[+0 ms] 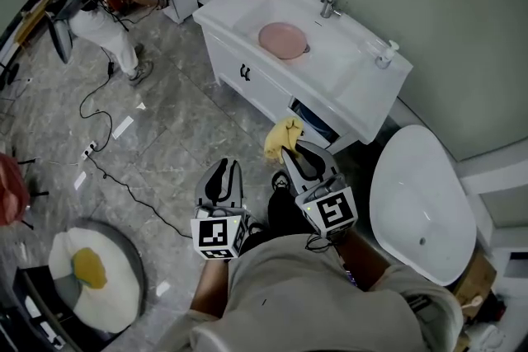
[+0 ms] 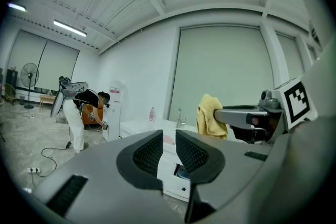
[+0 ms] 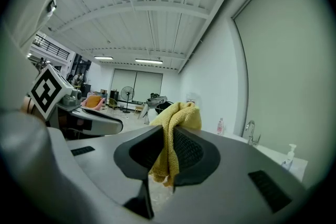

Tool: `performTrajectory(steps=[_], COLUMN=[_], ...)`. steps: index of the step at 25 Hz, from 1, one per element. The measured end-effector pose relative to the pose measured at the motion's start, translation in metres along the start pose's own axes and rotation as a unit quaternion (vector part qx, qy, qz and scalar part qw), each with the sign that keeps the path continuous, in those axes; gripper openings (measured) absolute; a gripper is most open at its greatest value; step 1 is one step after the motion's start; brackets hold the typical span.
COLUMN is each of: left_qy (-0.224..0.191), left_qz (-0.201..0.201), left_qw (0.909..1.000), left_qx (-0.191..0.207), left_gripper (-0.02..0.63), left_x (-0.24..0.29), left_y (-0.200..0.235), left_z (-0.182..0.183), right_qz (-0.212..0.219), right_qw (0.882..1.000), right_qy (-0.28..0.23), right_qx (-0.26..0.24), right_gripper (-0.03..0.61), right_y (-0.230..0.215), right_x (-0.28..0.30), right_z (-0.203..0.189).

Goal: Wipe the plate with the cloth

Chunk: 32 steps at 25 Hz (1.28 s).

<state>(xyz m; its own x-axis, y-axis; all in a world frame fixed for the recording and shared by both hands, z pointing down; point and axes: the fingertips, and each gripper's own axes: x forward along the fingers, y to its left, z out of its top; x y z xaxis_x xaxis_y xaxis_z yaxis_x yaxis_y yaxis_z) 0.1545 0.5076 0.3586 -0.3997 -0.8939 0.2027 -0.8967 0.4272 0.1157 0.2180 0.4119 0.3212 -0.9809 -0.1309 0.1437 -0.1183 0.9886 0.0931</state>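
Right tool (image 1: 292, 151) pinching cloth (image 1: 279, 139); left tool (image 1: 224, 166) slightly spread, empty. Plate (image 1: 283, 39) at 12 o'clock, wiping not started.

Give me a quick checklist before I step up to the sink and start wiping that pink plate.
1. Cloth held by right tool: ok, jaws shut on it, most of it hanging loose.
2. Left tool free to steady the plate: ok, empty, jaws slightly apart.
3. Plate within reach: not ok, it lies in the sink basin, well ahead of both tools.
4. Plate's top unobstructed: ok, nothing on it.
5. Cloth damp or dry: cannot tell.
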Motion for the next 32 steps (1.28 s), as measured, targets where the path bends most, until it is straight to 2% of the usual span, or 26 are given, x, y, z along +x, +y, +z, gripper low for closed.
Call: performTrajectory(steps=[4, 9, 17, 25, 32], left_qy=[0.000, 0.005, 0.005, 0.039, 0.067], left_qz=[0.004, 0.004, -0.016, -0.050, -0.105], left_qw=[0.9999, 0.9995, 0.9991, 0.9973, 0.9912], left_qx=[0.015, 0.031, 0.040, 0.037, 0.046], left_gripper=[0.075, 0.075, 0.075, 0.075, 0.075], left_x=[0.044, 0.125, 0.270, 0.397, 0.483], left_y=[0.016, 0.035, 0.037, 0.032, 0.050], left_z=[0.009, 0.032, 0.075, 0.076, 0.073], right_qz=[-0.008, -0.008, -0.018, -0.047, -0.077], right_qw=[1.000, 1.000, 1.000, 0.997, 0.993], right_qy=[0.009, -0.001, -0.016, 0.024, 0.050], right_qx=[0.006, 0.015, 0.008, 0.055, 0.072], right_gripper=[0.060, 0.060, 0.060, 0.060, 0.060], right_y=[-0.038, -0.095, -0.215, -0.315, -0.354], right_x=[0.039, 0.097, 0.170, 0.222, 0.270], right_z=[-0.005, 0.001, 0.010, -0.022, -0.044])
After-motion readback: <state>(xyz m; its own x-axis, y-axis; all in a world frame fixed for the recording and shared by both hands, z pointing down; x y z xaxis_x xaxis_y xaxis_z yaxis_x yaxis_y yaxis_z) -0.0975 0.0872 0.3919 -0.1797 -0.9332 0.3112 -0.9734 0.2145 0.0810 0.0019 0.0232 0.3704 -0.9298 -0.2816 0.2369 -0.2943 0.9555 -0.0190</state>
